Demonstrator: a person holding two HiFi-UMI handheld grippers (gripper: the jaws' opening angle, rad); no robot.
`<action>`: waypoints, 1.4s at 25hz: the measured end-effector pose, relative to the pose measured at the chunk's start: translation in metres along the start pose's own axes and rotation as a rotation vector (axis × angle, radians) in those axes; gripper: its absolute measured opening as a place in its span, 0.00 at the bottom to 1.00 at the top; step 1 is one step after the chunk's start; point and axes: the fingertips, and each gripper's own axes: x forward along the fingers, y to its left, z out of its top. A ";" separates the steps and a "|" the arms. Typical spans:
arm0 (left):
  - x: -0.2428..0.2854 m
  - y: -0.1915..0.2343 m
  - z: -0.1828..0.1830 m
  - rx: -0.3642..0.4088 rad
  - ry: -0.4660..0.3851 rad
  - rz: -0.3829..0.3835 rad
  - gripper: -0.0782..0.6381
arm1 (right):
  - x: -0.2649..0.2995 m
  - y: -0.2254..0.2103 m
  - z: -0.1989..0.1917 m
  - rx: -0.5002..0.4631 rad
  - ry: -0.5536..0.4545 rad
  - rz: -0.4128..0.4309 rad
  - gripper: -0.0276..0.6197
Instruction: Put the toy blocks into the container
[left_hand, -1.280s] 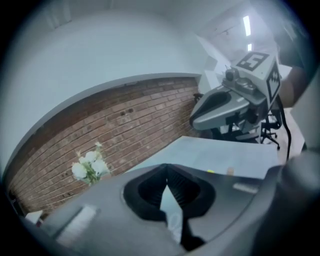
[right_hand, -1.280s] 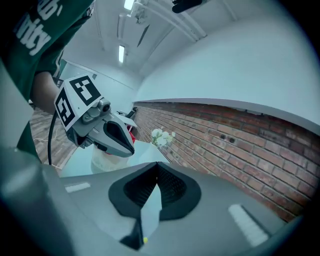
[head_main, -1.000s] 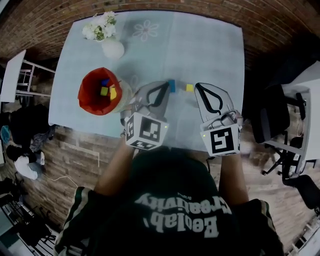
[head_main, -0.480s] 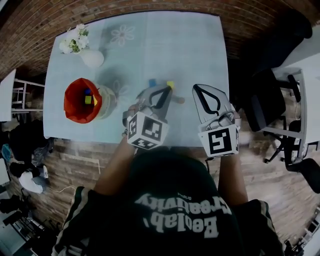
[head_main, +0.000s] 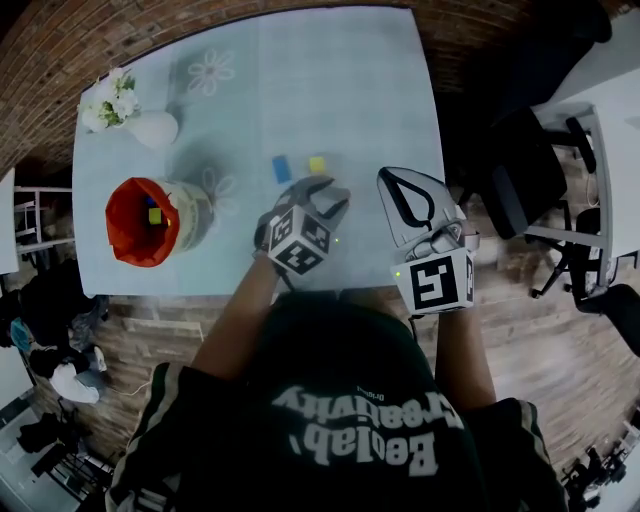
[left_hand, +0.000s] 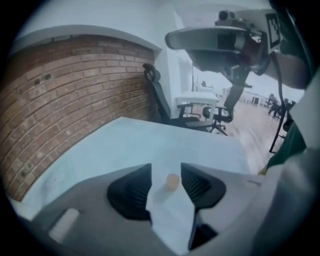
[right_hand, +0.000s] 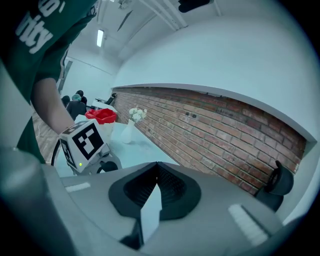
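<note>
Left gripper view's smeary, so that pale blob (left_hand: 172, 182) can't be identified. Container's (head_main: 124, 236) insides are mostly hidden.

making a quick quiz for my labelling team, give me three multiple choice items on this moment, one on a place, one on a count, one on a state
1. Where does the red container stand on the table?
A on the person's left, near the vase
B at the far right corner
C in the middle of the table

2. How many blocks lie loose on the table?
A none
B two
C five

3. How do the right tool's jaws stand?
A wide apart
B together, nothing between
C closed on a block

Key:
1 A, the head view shows it by the left edge, close to the vase.
2 B, one blue block and one yellow block lie side by side near the table's middle.
3 B, the right gripper view shows its tips meeting with nothing held.
</note>
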 end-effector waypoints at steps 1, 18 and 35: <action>0.009 -0.003 -0.005 -0.006 0.014 -0.017 0.37 | -0.001 -0.001 -0.005 0.004 0.010 -0.001 0.05; 0.081 -0.017 -0.049 -0.072 0.165 -0.110 0.31 | -0.013 -0.013 -0.051 0.061 0.096 -0.035 0.05; 0.037 -0.003 -0.013 -0.056 0.059 0.019 0.31 | -0.016 -0.014 -0.031 0.030 0.017 -0.009 0.05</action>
